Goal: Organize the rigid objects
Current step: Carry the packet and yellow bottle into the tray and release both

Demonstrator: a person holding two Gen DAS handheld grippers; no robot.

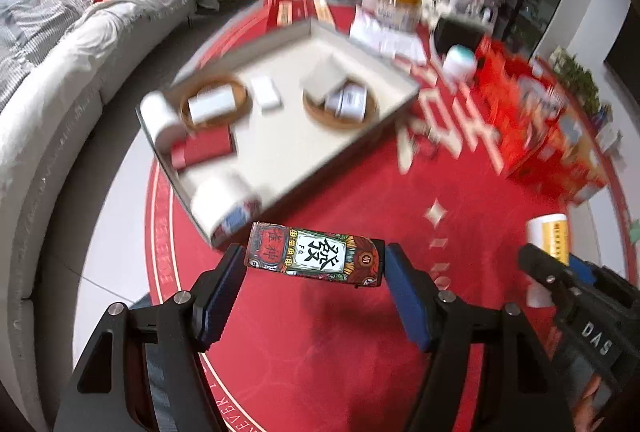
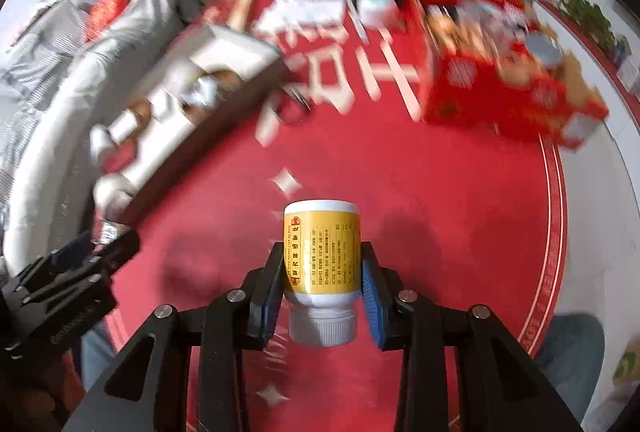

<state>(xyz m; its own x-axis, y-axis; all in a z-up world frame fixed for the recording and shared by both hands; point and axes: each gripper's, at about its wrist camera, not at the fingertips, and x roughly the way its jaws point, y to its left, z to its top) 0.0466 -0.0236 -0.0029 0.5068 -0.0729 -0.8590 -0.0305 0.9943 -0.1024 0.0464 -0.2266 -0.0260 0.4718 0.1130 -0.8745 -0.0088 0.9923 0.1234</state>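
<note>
The box [image 1: 314, 255] hangs clamped endwise in the left gripper [image 1: 316, 264], the bottle [image 2: 322, 264] in the right gripper [image 2: 322, 282], both above the red cloth [image 1: 360, 332] — short of the tray [image 1: 360, 136]. The bottle's smooth label could slip in a loose pinch.

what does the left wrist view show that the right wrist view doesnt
Only the left wrist view: the left gripper with its jaws shut on a patterned box, and the inside of the white tray with two round wooden dishes holding small boxes.

Only the right wrist view: the right gripper head-on, jaws shut on the yellow-label bottle, whose white cap points toward the camera.

Both: the red round mat, the tray, the red gift box, the grey sofa, and the bottle.
</note>
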